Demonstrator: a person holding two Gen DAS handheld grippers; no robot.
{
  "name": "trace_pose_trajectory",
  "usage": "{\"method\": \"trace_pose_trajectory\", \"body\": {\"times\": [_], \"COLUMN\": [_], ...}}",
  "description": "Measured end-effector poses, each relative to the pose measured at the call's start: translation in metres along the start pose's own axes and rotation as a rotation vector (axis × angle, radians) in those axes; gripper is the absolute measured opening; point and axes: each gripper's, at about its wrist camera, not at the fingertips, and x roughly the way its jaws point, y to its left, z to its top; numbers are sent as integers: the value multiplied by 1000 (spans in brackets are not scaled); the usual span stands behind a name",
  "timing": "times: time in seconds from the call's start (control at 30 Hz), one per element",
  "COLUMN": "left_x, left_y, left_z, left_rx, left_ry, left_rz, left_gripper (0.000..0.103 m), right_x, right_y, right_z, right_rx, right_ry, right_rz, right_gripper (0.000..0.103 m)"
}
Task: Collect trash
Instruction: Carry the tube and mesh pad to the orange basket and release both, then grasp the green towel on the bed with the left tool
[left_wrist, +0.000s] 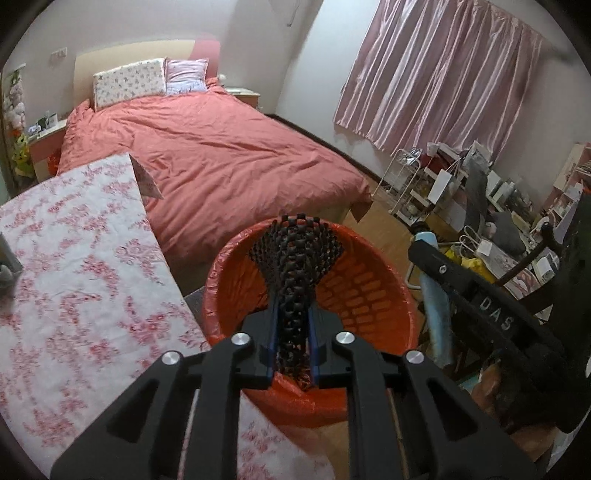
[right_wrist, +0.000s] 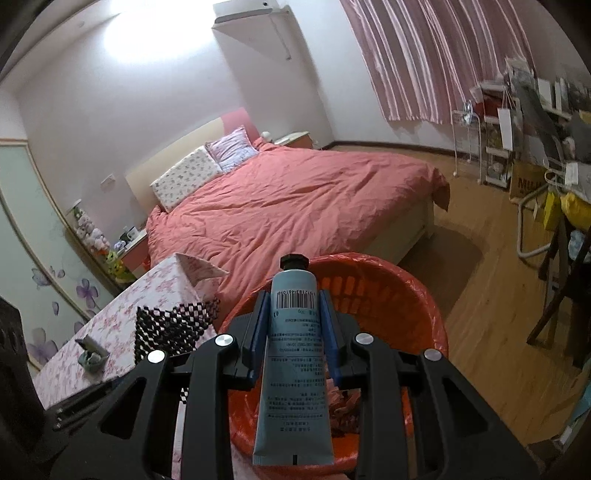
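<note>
An orange bin (left_wrist: 373, 306) lined with a red bag stands on the floor beside the table. My left gripper (left_wrist: 293, 302) hangs over it, shut on a black mesh net (left_wrist: 295, 251) that fans out beyond the fingertips. In the right wrist view my right gripper (right_wrist: 294, 295) is shut on a pale blue tube (right_wrist: 295, 350) with a black cap and a barcode, held above the orange bin (right_wrist: 406, 295). Crumpled red wrappers lie in the bin's bottom. The mesh net (right_wrist: 170, 325) shows to the left in this view, and the blue tube (left_wrist: 436, 317) shows at the right of the left wrist view.
A table with a pink floral cloth (left_wrist: 74, 258) sits left of the bin, and a small grey-green box (right_wrist: 92, 356) lies on it. A bed with a red cover (left_wrist: 221, 147) is behind. Chairs, shelves and bags crowd the right side (right_wrist: 546, 192). Wooden floor lies between.
</note>
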Motion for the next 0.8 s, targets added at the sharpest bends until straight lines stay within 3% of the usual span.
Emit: {"method": "trace_pose_trajectory", "body": {"times": [0.07,0.2,0.57,0.8], "left_x": [13,25,0,-33], "left_y": [4,20,80,143], "left_z": [0,-6,-21,-31], "left_rx": [-15,-29,-39,-106], "left_ry": [25,57,42,7], "left_rz": [7,41,233,390], "left_gripper": [32,39,59,73], "right_x": [9,22,22,20], "right_y": [-6,-15,-3,23], "right_z": [0,-7,-20,-34], "right_rx": [20,26,-18,-87], "right_ry": [23,56,97,120], "right_rz": [0,-31,-77,-71], "right_gripper": [32,50,58,63]}}
